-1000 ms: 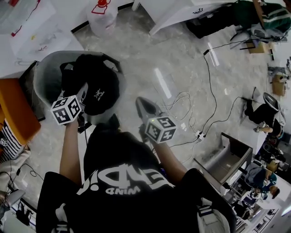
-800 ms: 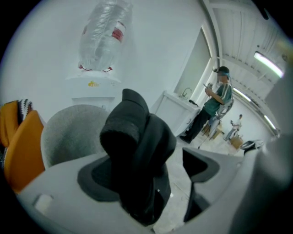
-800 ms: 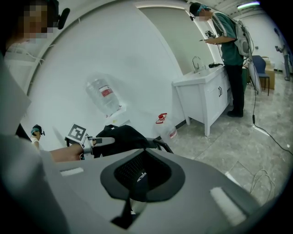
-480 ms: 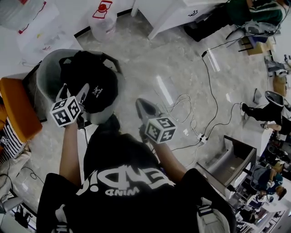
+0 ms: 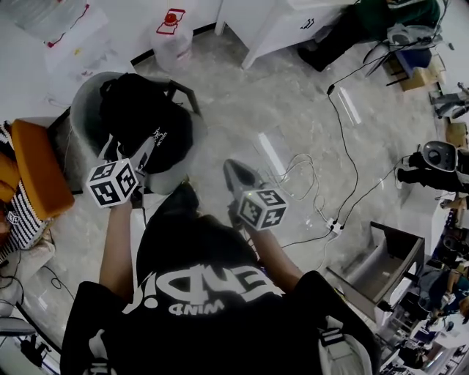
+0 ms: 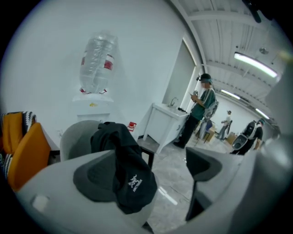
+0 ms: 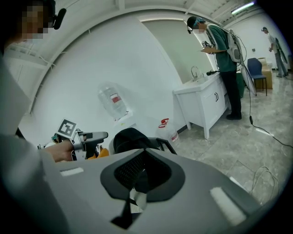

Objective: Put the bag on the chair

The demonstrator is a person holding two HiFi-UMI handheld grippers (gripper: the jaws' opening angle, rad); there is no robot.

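The black bag (image 5: 146, 117) with a small white logo lies slumped on the seat of the grey tub chair (image 5: 82, 110). My left gripper (image 5: 130, 149) hangs just in front of the bag, its jaws have just been opening, and nothing is between them. In the left gripper view the bag (image 6: 123, 160) shows beyond the wide-apart jaws of the left gripper (image 6: 155, 183). My right gripper (image 5: 233, 170) is over the floor right of the chair, shut and empty. In the right gripper view, past the right gripper (image 7: 142, 171), I see the bag (image 7: 130, 137) and the left gripper (image 7: 91, 135).
An orange cushion (image 5: 37, 176) sits left of the chair. A water jug (image 5: 172, 36) and a white cabinet (image 5: 271, 22) stand behind it. Cables (image 5: 322, 190) cross the floor to the right, near a grey open box (image 5: 374, 264). A person in green (image 6: 201, 109) stands by the cabinet.
The left gripper's jaws have spread and it has drawn back from the bag, which stays on the chair. Both grippers have pulled toward me and risen a little.
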